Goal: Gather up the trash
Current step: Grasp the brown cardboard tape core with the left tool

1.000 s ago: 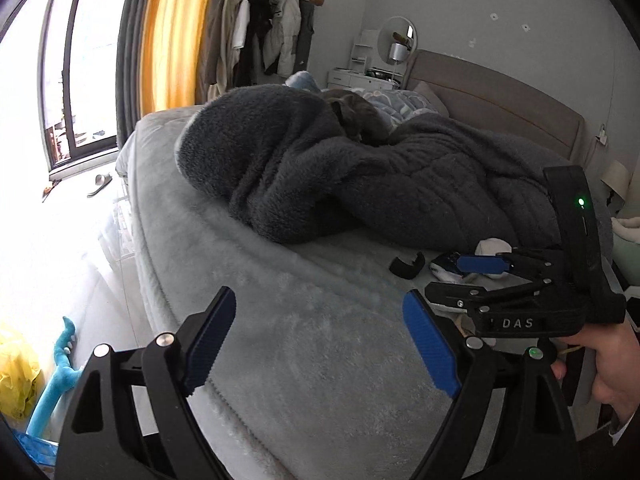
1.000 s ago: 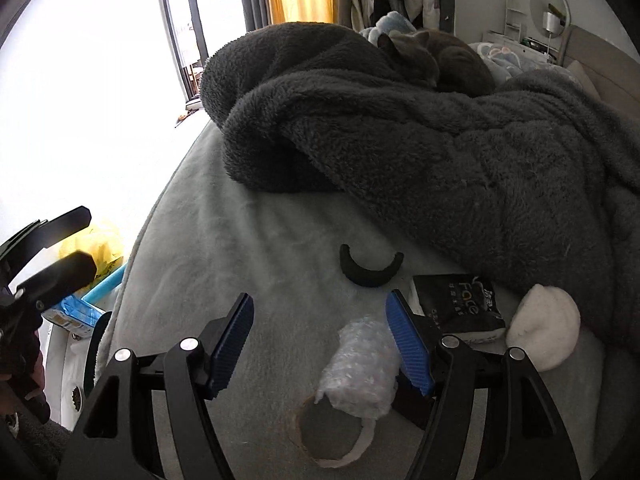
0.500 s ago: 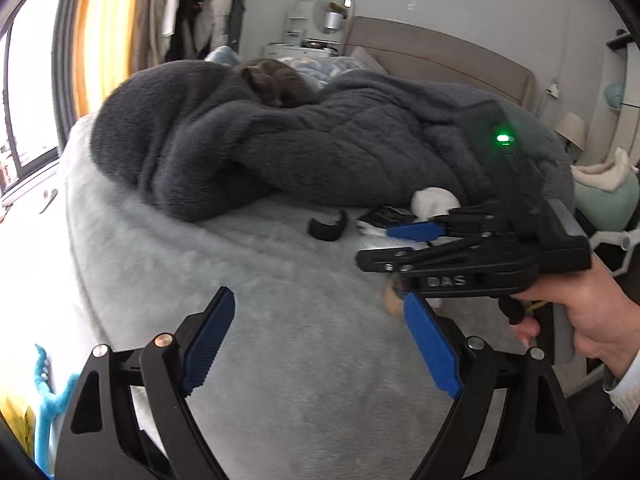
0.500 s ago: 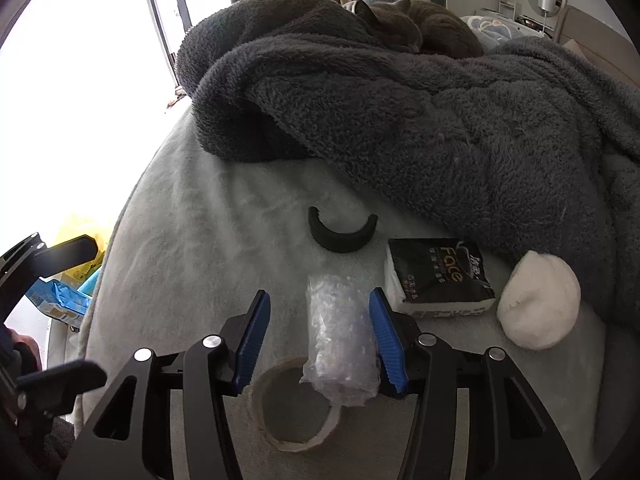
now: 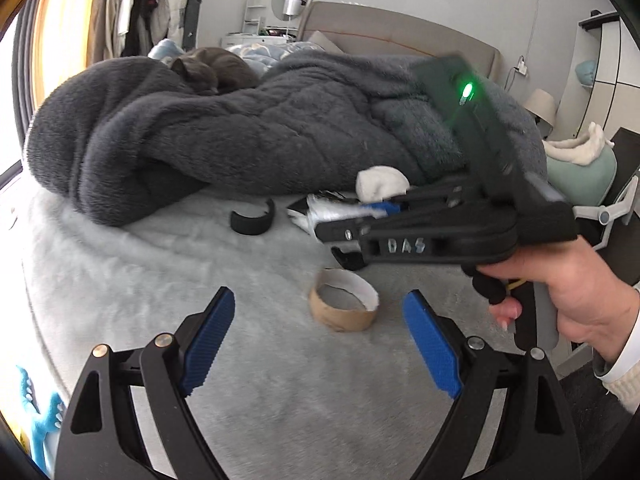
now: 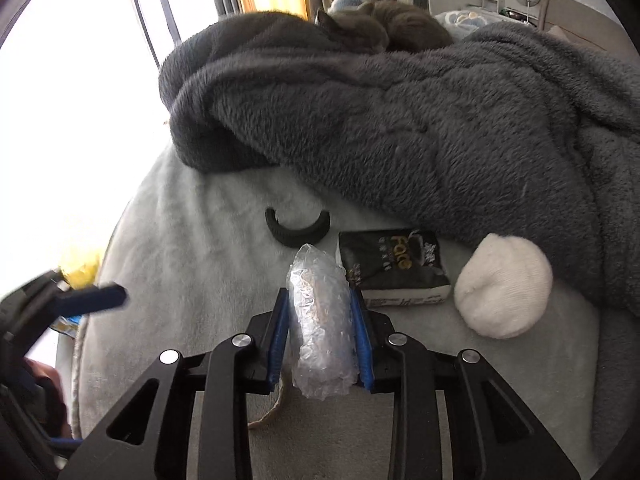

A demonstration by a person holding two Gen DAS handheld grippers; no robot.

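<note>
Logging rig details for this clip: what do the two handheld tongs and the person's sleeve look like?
Both tongs are matte black linkage frames with silver pivot rivets and ribbed blue pads. The left tongs show this in their own view. The right tongs carry pale "DAS" lettering on the side and a tall black block with a lit green light on top. The right hand shows a white cuff under a dark sleeve.

One bubble-wrap roll (image 6: pixel 320 328), one tape core (image 5: pixel 344 304), one tissue pack (image 6: pixel 394 268), one sock ball (image 6: pixel 504 288).

The tape ring (image 6: pixel 267 412) is mostly hidden behind the right gripper (image 6: pixel 322 334); the left gripper (image 6: pixel 76 304) is blurred at the picture's left edge.
</note>
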